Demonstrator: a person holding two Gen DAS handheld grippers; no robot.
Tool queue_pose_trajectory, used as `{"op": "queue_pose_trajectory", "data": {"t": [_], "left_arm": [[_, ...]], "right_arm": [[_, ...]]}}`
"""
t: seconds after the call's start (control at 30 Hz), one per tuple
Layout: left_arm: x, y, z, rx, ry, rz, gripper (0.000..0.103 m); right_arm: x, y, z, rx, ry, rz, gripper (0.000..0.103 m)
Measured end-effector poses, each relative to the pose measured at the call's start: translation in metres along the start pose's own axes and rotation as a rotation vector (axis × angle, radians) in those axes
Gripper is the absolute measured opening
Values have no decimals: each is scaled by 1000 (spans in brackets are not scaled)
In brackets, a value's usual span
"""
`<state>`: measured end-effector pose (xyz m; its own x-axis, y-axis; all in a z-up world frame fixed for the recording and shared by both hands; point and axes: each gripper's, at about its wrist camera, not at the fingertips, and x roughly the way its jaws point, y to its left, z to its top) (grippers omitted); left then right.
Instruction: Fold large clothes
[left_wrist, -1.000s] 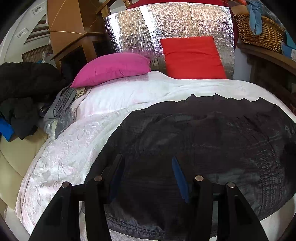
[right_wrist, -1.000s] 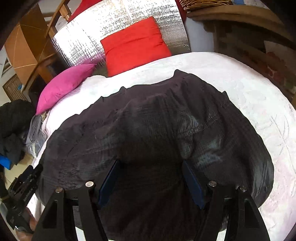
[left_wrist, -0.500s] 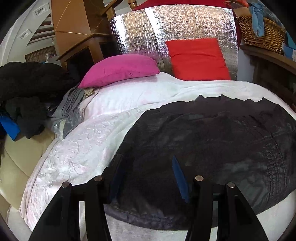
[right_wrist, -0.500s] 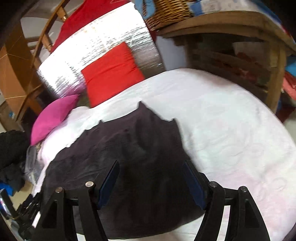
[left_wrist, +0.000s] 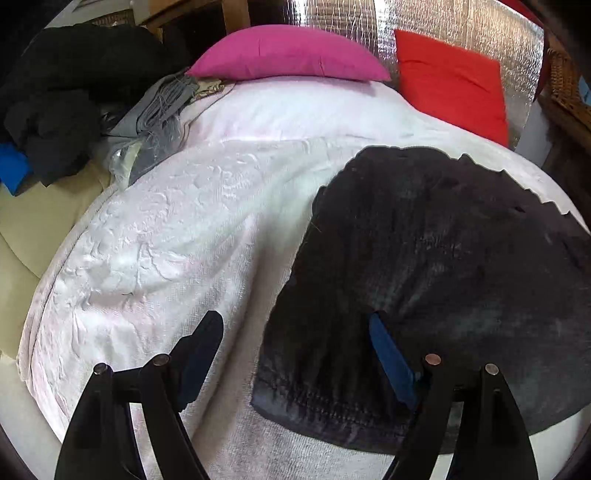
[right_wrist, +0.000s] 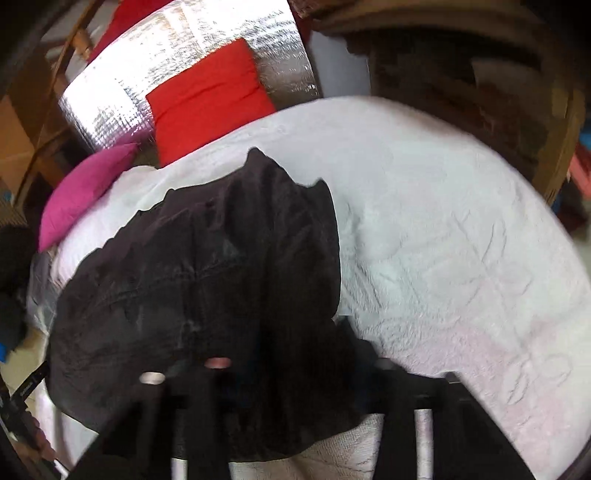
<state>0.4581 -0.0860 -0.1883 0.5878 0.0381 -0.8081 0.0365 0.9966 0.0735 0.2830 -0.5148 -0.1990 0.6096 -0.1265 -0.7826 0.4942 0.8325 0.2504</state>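
Dark garment spread flat on the white bedspread, ahead and right of the left gripper, whose blue-padded fingers gape wide, straddling the near-left hem and clasping nothing. Judged early to midway: laid out, perhaps once doubled, further folds remaining. From the right wrist only, blurred: the garment's right edge, bare bedspread beyond, and the right gripper smeared at the cloth's near edge, open or closed impossible to tell.
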Motion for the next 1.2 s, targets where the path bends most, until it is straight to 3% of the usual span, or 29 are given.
{"op": "queue_pose_trajectory", "data": {"t": [0.1, 0.23, 0.37, 0.43, 0.47, 0.7, 0.9, 1.03, 1.1, 1.2], "left_arm": [[-5, -7, 1, 13, -27, 37, 82], [-6, -10, 2, 6, -23, 41, 82], [-18, -5, 2, -2, -63, 82, 82], [-34, -5, -2, -3, -100, 96, 82], [-46, -6, -6, -2, -128, 97, 82], [-110, -14, -46, 15, -234, 71, 88], [-143, -24, -78, 37, -275, 18, 96], [-145, -25, -82, 51, -291, 23, 97], [-138, -23, -82, 48, -261, -4, 97], [-111, -16, -80, -7, -127, -142, 97]], "right_arm": [[-13, 1, 1, 12, -44, -13, 32], [11, -6, -4, 29, 63, -34, 31], [2, -6, -1, 22, 55, -27, 34], [-7, -10, -1, 44, 38, -35, 53], [-14, -11, -1, 49, 19, -53, 66], [-92, -12, -13, 42, -226, -47, 71], [-115, 3, -38, 31, -233, 44, 71], [-114, 10, -49, 45, -185, 163, 71], [-105, 15, -52, 59, -126, 246, 73], [-80, 17, -59, 136, -3, 369, 73]]}}
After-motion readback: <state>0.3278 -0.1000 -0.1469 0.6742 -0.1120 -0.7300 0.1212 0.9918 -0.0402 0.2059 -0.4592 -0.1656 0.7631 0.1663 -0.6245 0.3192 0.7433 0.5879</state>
